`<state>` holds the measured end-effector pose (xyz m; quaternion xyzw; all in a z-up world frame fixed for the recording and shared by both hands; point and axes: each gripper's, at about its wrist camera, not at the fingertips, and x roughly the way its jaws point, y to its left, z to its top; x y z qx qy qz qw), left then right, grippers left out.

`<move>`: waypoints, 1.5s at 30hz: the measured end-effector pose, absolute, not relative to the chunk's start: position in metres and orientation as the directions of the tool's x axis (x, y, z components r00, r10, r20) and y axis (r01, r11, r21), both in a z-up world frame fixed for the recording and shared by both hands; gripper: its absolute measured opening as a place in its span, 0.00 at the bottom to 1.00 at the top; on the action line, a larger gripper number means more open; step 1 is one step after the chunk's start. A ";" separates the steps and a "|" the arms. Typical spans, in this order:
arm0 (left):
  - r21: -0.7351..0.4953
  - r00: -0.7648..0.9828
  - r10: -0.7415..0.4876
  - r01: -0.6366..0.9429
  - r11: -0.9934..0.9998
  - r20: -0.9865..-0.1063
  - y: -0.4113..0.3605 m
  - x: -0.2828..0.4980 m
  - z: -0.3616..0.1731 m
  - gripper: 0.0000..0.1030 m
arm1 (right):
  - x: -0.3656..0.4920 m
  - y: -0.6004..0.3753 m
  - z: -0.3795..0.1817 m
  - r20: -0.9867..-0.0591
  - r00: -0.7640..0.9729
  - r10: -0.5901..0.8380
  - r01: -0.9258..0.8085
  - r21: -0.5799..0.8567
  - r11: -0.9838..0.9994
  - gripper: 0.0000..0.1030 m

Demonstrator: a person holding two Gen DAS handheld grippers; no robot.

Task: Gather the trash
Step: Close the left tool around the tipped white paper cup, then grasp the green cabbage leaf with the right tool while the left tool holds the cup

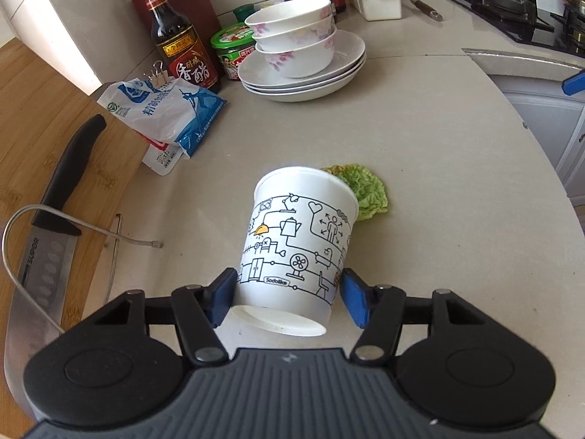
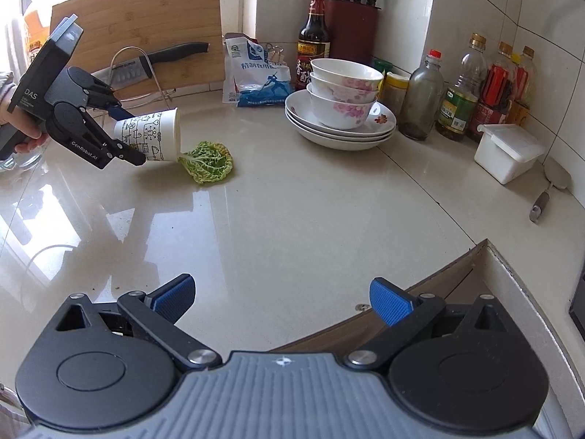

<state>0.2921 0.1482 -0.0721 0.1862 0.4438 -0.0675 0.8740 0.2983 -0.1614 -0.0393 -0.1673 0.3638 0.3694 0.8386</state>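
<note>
My left gripper [image 1: 289, 287] is shut on a white paper cup [image 1: 299, 234] printed with black line drawings. The cup is tipped on its side, base toward me, mouth pointing away. Its rim touches a green cabbage leaf [image 1: 365, 190] lying on the beige counter. In the right wrist view the cup [image 2: 150, 135] and the left gripper [image 2: 126, 133] are at the left, with the leaf [image 2: 208, 161] right at the cup's mouth. My right gripper [image 2: 281, 298] is open and empty, over the counter near its front edge.
Stacked bowls on plates [image 1: 303, 58] stand at the back, with a vinegar bottle [image 1: 175, 36], a green-lidded jar [image 1: 234, 51] and a salt bag [image 1: 168, 106]. A knife [image 1: 47, 226] lies on a wooden board at the left. A white box [image 2: 508, 152] and oil bottles [image 2: 457, 98] are at the right.
</note>
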 end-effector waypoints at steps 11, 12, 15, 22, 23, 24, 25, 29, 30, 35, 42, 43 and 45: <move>0.221 0.632 0.035 0.218 0.950 -0.774 0.129 0.237 -0.035 0.55 | 0.288 -0.160 -0.034 -0.706 0.422 0.568 -0.796 0.011 0.605 1.00; 0.220 0.640 0.036 0.209 0.953 -0.767 0.128 0.232 -0.030 0.55 | 0.287 -0.159 -0.034 -0.703 0.415 0.577 -0.802 0.016 0.597 1.00; 0.213 0.661 0.042 0.181 0.960 -0.749 0.125 0.220 -0.017 0.55 | 0.284 -0.154 -0.033 -0.694 0.395 0.602 -0.820 0.030 0.572 1.00; 0.191 0.681 0.065 0.112 0.975 -0.730 0.123 0.195 -0.002 0.55 | 0.272 -0.140 -0.030 -0.670 0.347 0.656 -0.865 0.042 0.500 1.00; 0.186 0.680 0.067 0.103 0.977 -0.730 0.123 0.191 -0.001 0.55 | 0.272 -0.138 -0.030 -0.669 0.337 0.662 -0.871 0.045 0.489 1.00; 0.184 0.679 0.071 0.095 0.978 -0.731 0.122 0.187 -0.001 0.55 | 0.271 -0.135 -0.030 -0.668 0.330 0.667 -0.877 0.044 0.478 1.00; 0.185 0.679 0.078 0.087 0.979 -0.730 0.122 0.183 -0.001 0.55 | 0.270 -0.130 -0.031 -0.667 0.324 0.671 -0.884 0.040 0.466 1.00; 0.172 0.678 0.093 0.050 0.984 -0.729 0.121 0.166 0.001 0.55 | 0.265 -0.113 -0.035 -0.662 0.290 0.691 -0.909 0.035 0.415 1.00; 0.171 0.680 0.093 0.048 0.984 -0.728 0.120 0.163 0.002 0.55 | 0.263 -0.106 -0.036 -0.660 0.283 0.696 -0.916 0.031 0.401 1.00; 0.164 0.677 0.102 0.028 0.986 -0.729 0.119 0.152 0.001 0.55 | 0.246 -0.053 -0.049 -0.640 0.215 0.737 -0.967 -0.036 0.251 0.88; 0.145 0.680 0.098 0.012 0.989 -0.727 0.123 0.147 -0.001 0.55 | 0.236 0.005 -0.070 -0.642 0.166 0.749 -0.986 -0.098 0.135 0.57; 0.142 0.680 0.096 0.011 0.990 -0.727 0.124 0.147 -0.001 0.55 | 0.235 0.009 -0.069 -0.635 0.161 0.755 -0.987 -0.102 0.124 0.57; 0.136 0.682 0.093 0.009 0.991 -0.726 0.125 0.147 -0.002 0.55 | 0.234 0.014 -0.068 -0.626 0.158 0.763 -0.987 -0.117 0.109 0.51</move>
